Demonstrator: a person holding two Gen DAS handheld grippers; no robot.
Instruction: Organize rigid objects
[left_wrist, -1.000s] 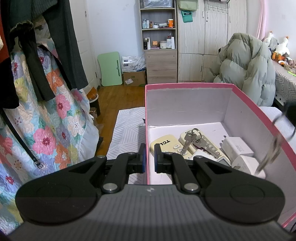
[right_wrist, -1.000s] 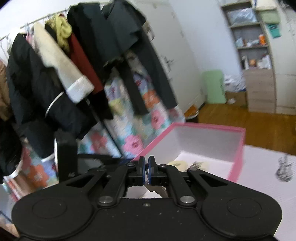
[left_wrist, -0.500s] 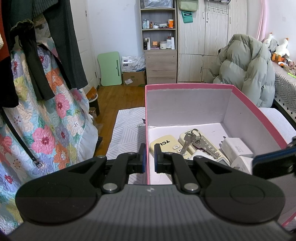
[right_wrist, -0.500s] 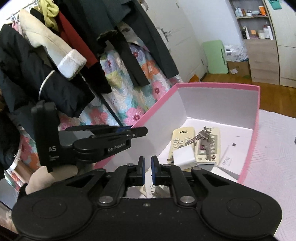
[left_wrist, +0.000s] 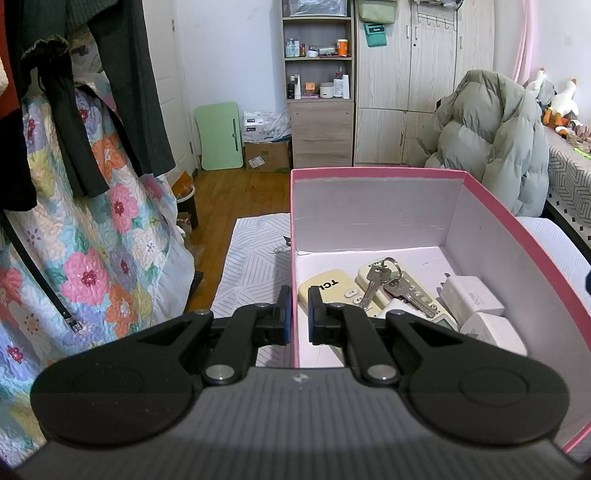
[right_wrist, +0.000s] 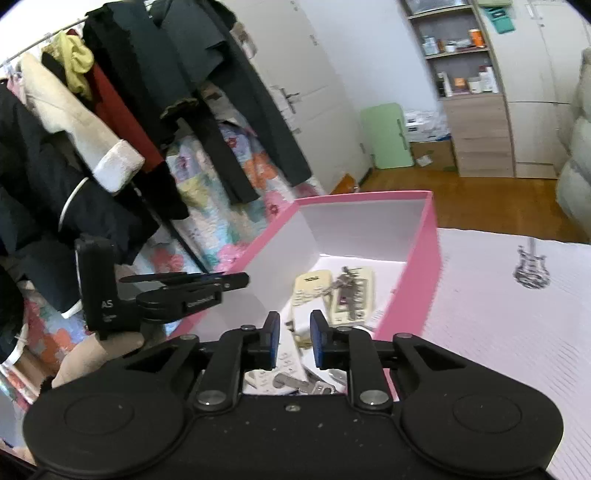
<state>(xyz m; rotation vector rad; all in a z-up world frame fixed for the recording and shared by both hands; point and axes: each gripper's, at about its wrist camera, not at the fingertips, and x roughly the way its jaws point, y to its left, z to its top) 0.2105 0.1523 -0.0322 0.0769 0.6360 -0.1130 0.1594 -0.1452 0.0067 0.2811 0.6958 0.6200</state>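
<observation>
A pink box (left_wrist: 373, 173) with white inner walls holds two cream remote controls (left_wrist: 332, 290), a bunch of keys (left_wrist: 391, 284) and white chargers (left_wrist: 472, 299). My left gripper (left_wrist: 298, 315) is shut on the box's left wall. In the right wrist view the box (right_wrist: 428, 258) lies ahead, with the remotes (right_wrist: 314, 284) and keys (right_wrist: 347, 288) inside. My right gripper (right_wrist: 293, 339) is open and empty above the box's near end. More keys (right_wrist: 299, 384) lie under it. The left gripper (right_wrist: 184, 291) shows at the box's left wall.
Clothes on a rail (right_wrist: 110, 110) and a floral quilt (left_wrist: 85, 251) hang to the left. A white patterned cover (right_wrist: 517, 314) lies under and right of the box. A grey puffer jacket (left_wrist: 491, 140) and a shelf unit (left_wrist: 317, 92) stand behind.
My right gripper carried a bunch of keys over the box, opened and let them go. It has since pulled back to the box's near end. My left gripper has stayed on the wall.
</observation>
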